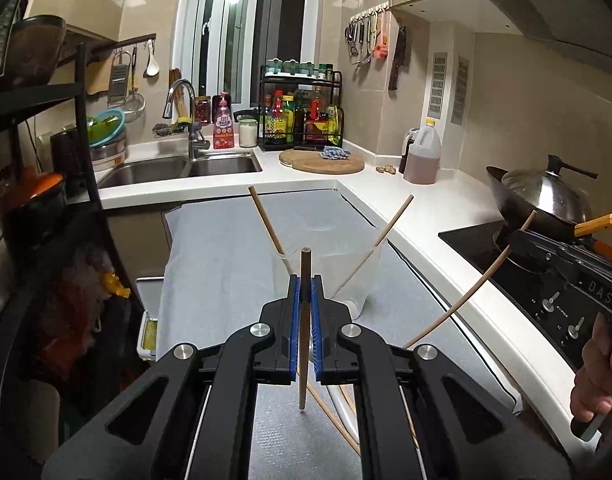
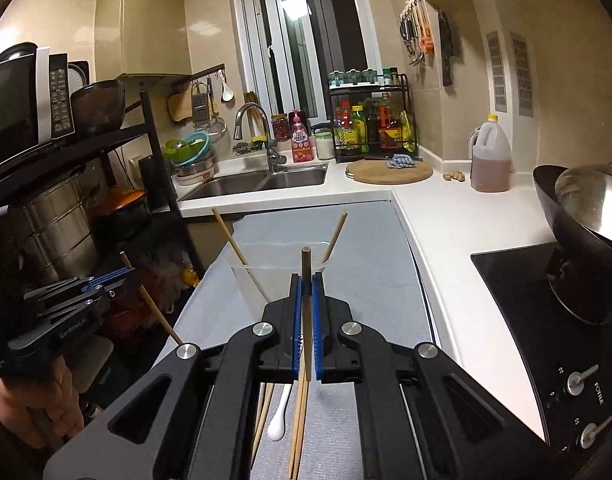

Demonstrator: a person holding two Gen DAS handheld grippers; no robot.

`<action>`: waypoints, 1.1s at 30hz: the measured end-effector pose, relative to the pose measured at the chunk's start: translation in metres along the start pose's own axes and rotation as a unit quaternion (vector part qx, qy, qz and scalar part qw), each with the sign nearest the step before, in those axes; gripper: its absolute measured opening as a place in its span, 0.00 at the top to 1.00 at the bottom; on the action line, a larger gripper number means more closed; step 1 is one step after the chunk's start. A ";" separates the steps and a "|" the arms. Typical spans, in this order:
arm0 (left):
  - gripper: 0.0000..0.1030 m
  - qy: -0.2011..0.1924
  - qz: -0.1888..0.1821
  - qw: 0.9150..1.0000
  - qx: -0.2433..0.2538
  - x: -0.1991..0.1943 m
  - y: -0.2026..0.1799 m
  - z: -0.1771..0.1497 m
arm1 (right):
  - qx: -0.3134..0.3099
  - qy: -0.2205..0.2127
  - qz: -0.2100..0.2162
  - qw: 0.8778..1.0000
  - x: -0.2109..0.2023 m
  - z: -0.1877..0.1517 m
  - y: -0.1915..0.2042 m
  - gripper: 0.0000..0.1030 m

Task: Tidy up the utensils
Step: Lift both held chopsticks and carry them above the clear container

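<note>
My left gripper [image 1: 305, 280] is shut on a wooden chopstick [image 1: 304, 360], held upright above the grey mat [image 1: 225, 248]. My right gripper [image 2: 306, 278] is shut on another wooden chopstick [image 2: 307, 320]. Just beyond both stands a clear plastic cup [image 1: 346, 276] with two chopsticks [image 1: 267, 222] leaning out of it, left and right; the cup also shows in the right wrist view [image 2: 281, 264]. The right gripper [image 1: 522, 236] with its chopstick appears at the right of the left view. The left gripper [image 2: 121, 276] appears at the left of the right view. Loose chopsticks [image 2: 297, 432] and a white spoon [image 2: 277, 424] lie on the mat below.
A double sink [image 1: 181, 168] and a condiment rack [image 1: 301, 120] are at the back. A wooden cutting board [image 1: 322, 162] and an oil jug [image 1: 422, 156] stand on the white counter. A lidded wok [image 1: 546, 200] sits on the cooktop at right. A black shelf rack [image 2: 77, 152] stands left.
</note>
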State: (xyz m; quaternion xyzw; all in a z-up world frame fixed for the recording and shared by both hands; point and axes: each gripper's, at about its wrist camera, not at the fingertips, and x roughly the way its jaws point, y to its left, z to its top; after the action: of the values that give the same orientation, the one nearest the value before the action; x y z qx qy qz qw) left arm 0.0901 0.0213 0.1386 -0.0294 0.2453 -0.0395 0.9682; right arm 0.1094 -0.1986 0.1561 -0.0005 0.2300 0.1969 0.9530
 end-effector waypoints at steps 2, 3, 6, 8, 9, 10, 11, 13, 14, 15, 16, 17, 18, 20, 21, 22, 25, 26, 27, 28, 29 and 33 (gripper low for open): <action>0.95 0.004 -0.003 1.000 -0.003 0.000 0.004 0.003 | 0.006 0.003 0.006 1.000 -0.001 0.005 -0.002 0.95; 0.95 0.005 -0.003 1.000 -0.004 -0.001 0.006 0.006 | 0.008 0.005 0.006 1.000 -0.001 0.008 -0.002 0.95; 0.95 0.009 -0.006 1.000 -0.008 0.000 0.012 0.015 | 0.015 0.012 0.014 1.000 0.002 0.017 -0.004 0.95; 0.95 0.012 -0.010 1.000 -0.013 -0.001 0.016 0.023 | 0.017 0.014 0.024 0.999 0.004 0.024 -0.004 0.95; 0.95 0.014 -0.012 1.000 -0.014 0.000 0.017 0.026 | 0.016 0.013 0.025 0.999 0.005 0.028 -0.003 0.95; 0.95 0.015 -0.014 1.000 -0.015 0.000 0.018 0.030 | 0.015 0.012 0.028 0.999 0.005 0.033 -0.003 0.95; 0.95 0.015 -0.016 1.000 -0.019 0.001 0.018 0.033 | 0.016 0.011 0.031 0.999 0.006 0.038 -0.003 0.95; 0.95 0.015 -0.021 0.999 -0.020 0.003 0.019 0.043 | 0.016 0.006 0.038 0.999 0.007 0.050 -0.003 0.95; 0.95 0.014 -0.023 0.999 -0.021 0.004 0.020 0.049 | 0.015 0.003 0.039 0.999 0.008 0.055 -0.002 0.95; 0.95 0.013 -0.023 0.999 -0.021 0.005 0.020 0.054 | 0.013 0.001 0.039 0.999 0.009 0.061 -0.002 0.95; 0.95 0.010 -0.023 0.999 -0.022 0.006 0.021 0.062 | 0.012 0.000 0.039 0.999 0.010 0.067 -0.001 0.95; 0.95 0.008 -0.024 0.999 -0.022 0.006 0.021 0.068 | 0.012 0.000 0.040 0.999 0.012 0.072 -0.001 0.95; 0.95 0.006 -0.026 0.999 -0.024 0.007 0.022 0.074 | 0.010 -0.003 0.043 0.999 0.013 0.080 -0.001 0.95; 0.95 -0.002 -0.030 0.999 -0.026 0.009 0.022 0.089 | 0.010 -0.012 0.046 0.999 0.014 0.093 -0.001 0.95; 0.95 -0.008 -0.032 0.999 -0.026 0.009 0.022 0.099 | 0.012 -0.016 0.048 0.999 0.015 0.099 -0.001 0.95; 0.95 -0.013 -0.032 0.999 -0.025 0.010 0.022 0.105 | 0.013 -0.021 0.050 0.998 0.017 0.107 -0.002 0.95; 0.95 -0.029 -0.039 0.998 -0.030 0.015 0.022 0.126 | 0.017 -0.034 0.051 0.998 0.022 0.122 -0.006 0.95; 0.95 -0.034 -0.042 0.998 -0.033 0.017 0.023 0.132 | 0.020 -0.037 0.051 0.998 0.026 0.127 -0.007 0.95; 0.95 -0.038 -0.045 0.998 -0.038 0.020 0.024 0.139 | 0.024 -0.038 0.051 0.998 0.030 0.131 -0.009 0.95; 0.95 -0.042 -0.049 0.997 -0.044 0.023 0.025 0.145 | 0.026 -0.040 0.052 0.997 0.033 0.135 -0.010 0.95; 0.95 -0.046 -0.053 0.996 -0.047 0.026 0.026 0.150 | 0.025 -0.042 0.052 0.997 0.035 0.138 -0.010 0.95; 0.95 -0.048 -0.051 0.996 -0.047 0.046 0.025 0.164 | 0.022 -0.041 0.046 0.998 0.054 0.140 -0.011 0.95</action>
State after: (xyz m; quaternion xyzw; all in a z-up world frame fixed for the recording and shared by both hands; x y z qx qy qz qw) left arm 0.2105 0.0483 0.2584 -0.0894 0.1981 -0.0757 0.9732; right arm 0.2188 -0.1756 0.2571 0.0391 0.1950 0.2358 0.9512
